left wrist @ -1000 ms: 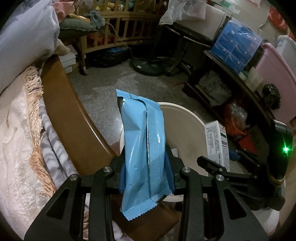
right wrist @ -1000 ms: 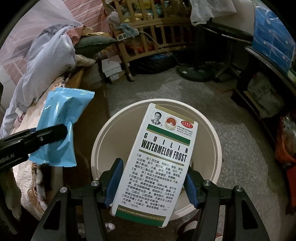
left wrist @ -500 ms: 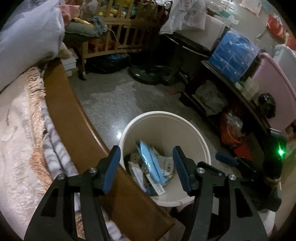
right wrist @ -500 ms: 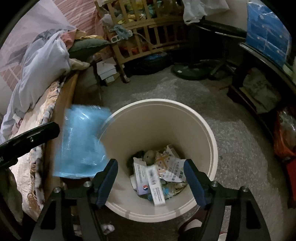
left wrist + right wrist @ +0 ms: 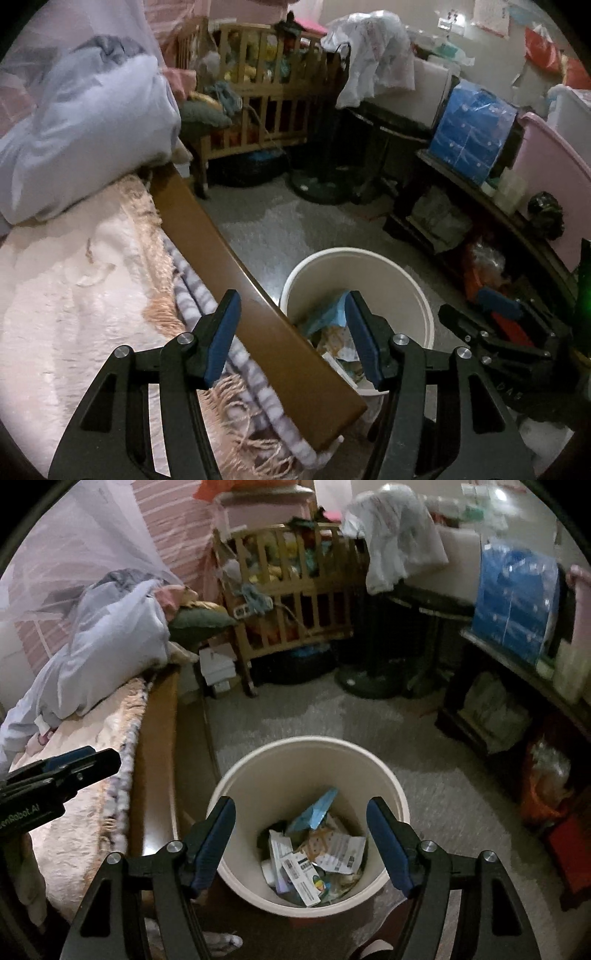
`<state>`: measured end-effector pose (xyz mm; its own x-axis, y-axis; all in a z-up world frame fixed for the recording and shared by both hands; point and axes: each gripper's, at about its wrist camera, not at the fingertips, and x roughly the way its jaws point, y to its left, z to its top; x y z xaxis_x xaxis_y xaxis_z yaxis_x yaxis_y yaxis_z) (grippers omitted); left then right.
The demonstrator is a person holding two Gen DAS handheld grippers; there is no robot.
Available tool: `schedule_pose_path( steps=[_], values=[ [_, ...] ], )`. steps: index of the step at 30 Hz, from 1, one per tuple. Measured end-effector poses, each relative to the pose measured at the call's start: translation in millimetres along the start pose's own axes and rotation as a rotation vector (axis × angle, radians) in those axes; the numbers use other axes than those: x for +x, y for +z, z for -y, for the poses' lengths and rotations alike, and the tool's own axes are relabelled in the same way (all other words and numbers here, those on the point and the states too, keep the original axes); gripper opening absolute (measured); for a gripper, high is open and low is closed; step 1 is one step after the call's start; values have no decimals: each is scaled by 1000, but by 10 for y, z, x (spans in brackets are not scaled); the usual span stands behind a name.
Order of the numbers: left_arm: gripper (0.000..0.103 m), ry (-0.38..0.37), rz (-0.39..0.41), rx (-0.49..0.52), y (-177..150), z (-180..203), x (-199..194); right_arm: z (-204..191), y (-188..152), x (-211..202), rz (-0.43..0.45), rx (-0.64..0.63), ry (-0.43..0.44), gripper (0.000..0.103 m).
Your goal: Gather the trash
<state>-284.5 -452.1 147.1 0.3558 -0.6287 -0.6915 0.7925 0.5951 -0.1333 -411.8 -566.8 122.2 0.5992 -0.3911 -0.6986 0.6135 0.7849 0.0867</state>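
Both grippers spread wide and empty; trash lying in the bin.

Left gripper (image 5: 291, 332) released, blue pads apart, nothing between them, poised over the bed rail (image 5: 236, 280) with the bin (image 5: 417, 291) just beyond on the right. Right gripper (image 5: 301, 838) likewise gaping and empty, hanging above the bin (image 5: 240, 782), fingers framing its mouth. Inside: a blue wrapper (image 5: 314, 810) leaning tilted against the far wall, over a white box (image 5: 301, 877) and crumpled paper (image 5: 340, 851). Blue wrapper (image 5: 325, 314) also glimpsed from the left view, partly hidden by a finger. Bin standing on the grey floor (image 5: 424, 753), just beside the rail. Left of the rail, a fringed blanket (image 5: 74, 314) and pale bedding (image 5: 81, 125). Farther back, a wooden crib (image 5: 295, 590), well apart from the bin.
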Motion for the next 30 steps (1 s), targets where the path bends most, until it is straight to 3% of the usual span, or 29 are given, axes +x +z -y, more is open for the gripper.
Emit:
schedule_pose_path(
  steps=[8, 30],
  values=[
    [57, 11, 95, 23, -26, -17, -457, -180, 32, -413, 102, -5, -22, 77],
    [57, 54, 182, 38, -160, -64, -890, -489, 56, -997, 227, -9, -57, 79]
  ],
)
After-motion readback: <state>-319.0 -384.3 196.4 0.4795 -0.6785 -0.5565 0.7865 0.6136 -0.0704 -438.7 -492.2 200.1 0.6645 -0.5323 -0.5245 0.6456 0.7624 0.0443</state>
